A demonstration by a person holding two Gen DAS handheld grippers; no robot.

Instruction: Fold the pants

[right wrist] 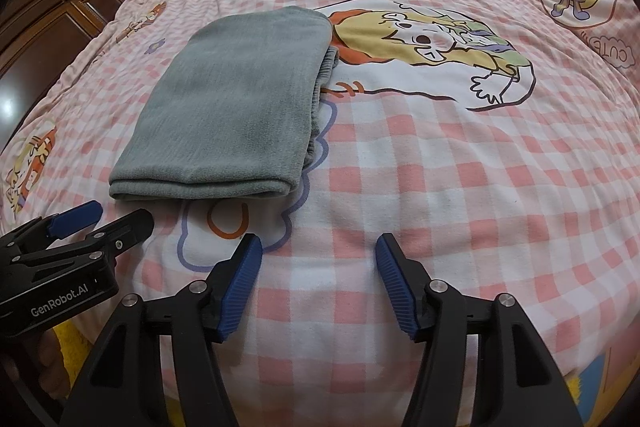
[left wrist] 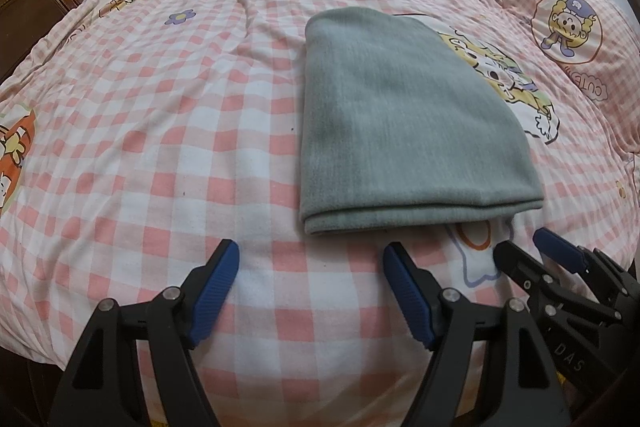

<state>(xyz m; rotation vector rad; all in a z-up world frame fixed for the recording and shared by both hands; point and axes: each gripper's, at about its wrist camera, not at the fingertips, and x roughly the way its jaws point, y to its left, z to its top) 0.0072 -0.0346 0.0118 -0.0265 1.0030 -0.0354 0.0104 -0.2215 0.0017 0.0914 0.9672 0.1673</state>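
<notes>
Bed [left wrist: 160,131] fills both views, covered in a pink-and-white checked quilt with cartoon prints. Dark wooden wardrobe [right wrist: 60,19] stands along its left side, curtains and a window at the far end.

Grey-green pants [left wrist: 400,115], folded into a flat stacked rectangle, lie on the quilt in the near half of the bed; elastic waistband edge shows along the right side in the right wrist view, layered hem edge faces the claws.

Left claw [left wrist: 312,255] tilts down toward the quilt, just short of the pants' near-left corner, jaws wide, nothing between the blue pads. Right claw [right wrist: 318,247] sits beside it, same downward tilt, near the pants' right corner, jaws parted a bit narrower, also empty. Neither touches the pants. Whether the tips touch the quilt is hard to tell through the fisheye.
</notes>
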